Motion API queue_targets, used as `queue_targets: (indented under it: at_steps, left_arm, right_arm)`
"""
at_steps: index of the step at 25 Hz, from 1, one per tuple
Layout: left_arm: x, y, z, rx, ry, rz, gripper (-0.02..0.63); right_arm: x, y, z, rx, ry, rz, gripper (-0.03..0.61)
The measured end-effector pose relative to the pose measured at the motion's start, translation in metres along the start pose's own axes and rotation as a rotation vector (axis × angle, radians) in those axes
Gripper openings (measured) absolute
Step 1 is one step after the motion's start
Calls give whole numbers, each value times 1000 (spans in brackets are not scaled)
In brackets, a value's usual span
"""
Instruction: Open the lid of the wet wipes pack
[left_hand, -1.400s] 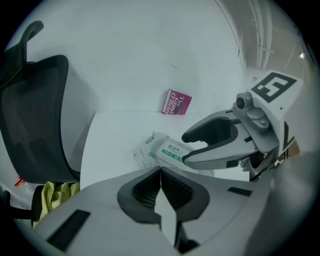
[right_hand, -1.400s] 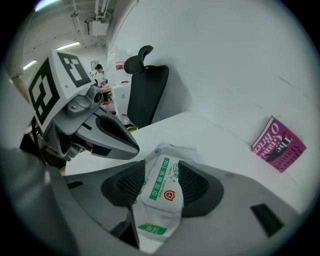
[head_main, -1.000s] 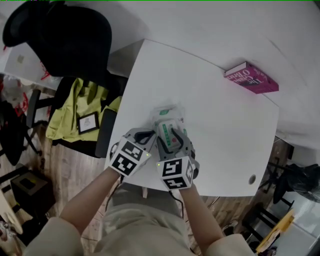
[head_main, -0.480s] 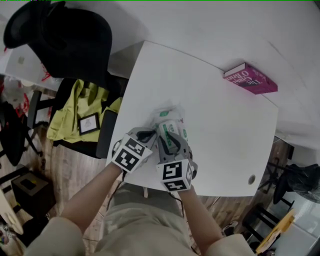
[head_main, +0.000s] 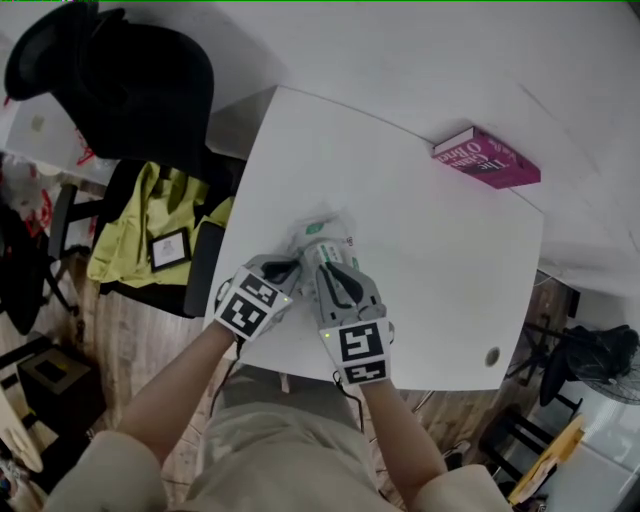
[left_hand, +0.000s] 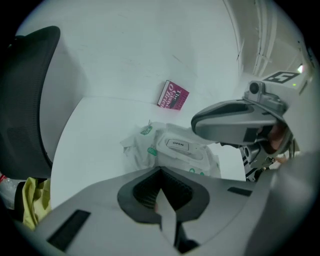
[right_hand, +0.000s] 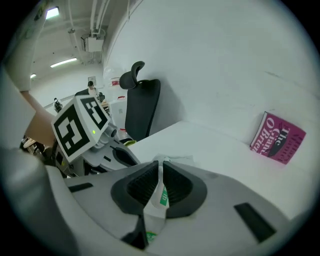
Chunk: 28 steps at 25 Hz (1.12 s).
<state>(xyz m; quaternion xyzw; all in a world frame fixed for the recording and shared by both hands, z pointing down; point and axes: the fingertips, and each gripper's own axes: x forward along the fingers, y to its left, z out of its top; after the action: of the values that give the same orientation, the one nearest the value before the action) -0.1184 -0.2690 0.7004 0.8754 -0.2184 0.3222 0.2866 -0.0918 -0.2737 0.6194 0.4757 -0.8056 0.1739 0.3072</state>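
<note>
Jaws of the right gripper (right_hand: 161, 187) have just been closing and now pinch a thin, green-printed fold of the wet wipes pack (left_hand: 142, 147). The left gripper (left_hand: 161, 200) seems clamped on its near seam. The film looks soft, light and slippery; only the stiffer lid (left_hand: 179, 146) – marked OPEN – offers real purchase. The pack lies near the desk's (head_main: 420, 230) front edge.

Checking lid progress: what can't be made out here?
Lid: in head view the right gripper covers it.
Whether its jaws, just closing on the pack, pinch lid tab or wrapper: right gripper view, the jaws hide it.
Book full title: too small in every view.
</note>
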Motion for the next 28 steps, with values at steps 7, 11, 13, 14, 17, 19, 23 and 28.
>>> queue_targets:
  at_steps: [7,11,13,14,17,19,23,28]
  left_arm:
    - [-1,0,-2,7,15,8,21]
    - [0,0,-3,4,18,17,21]
    - [1,0,-3,-4,18,18,21]
    - [0,0,-3,-13,18,15,21]
    - [1,0,-4,-35,25,4,21]
    - [2,0,-2,-34,30,4,21]
    - [1,2,-2,-60,23,7,21]
    - [-7,4,-1,-49,69,62,21]
  right_arm:
    - [-18,-72,-15,71,28,-138,37]
    - [-11,-91,-38,75,65,-126,43]
    - [-4,-95,-46,86,73,-119,44]
    - [-1,-96,-50,90,82,-114,44]
    - [9,-95,-62,99,103,-97,41]
    - [15,-96,-66,108,109,-87,41]
    - [19,-97,-67,142,114,-64,38]
    - [2,-101,-51,183,81,-55,38]
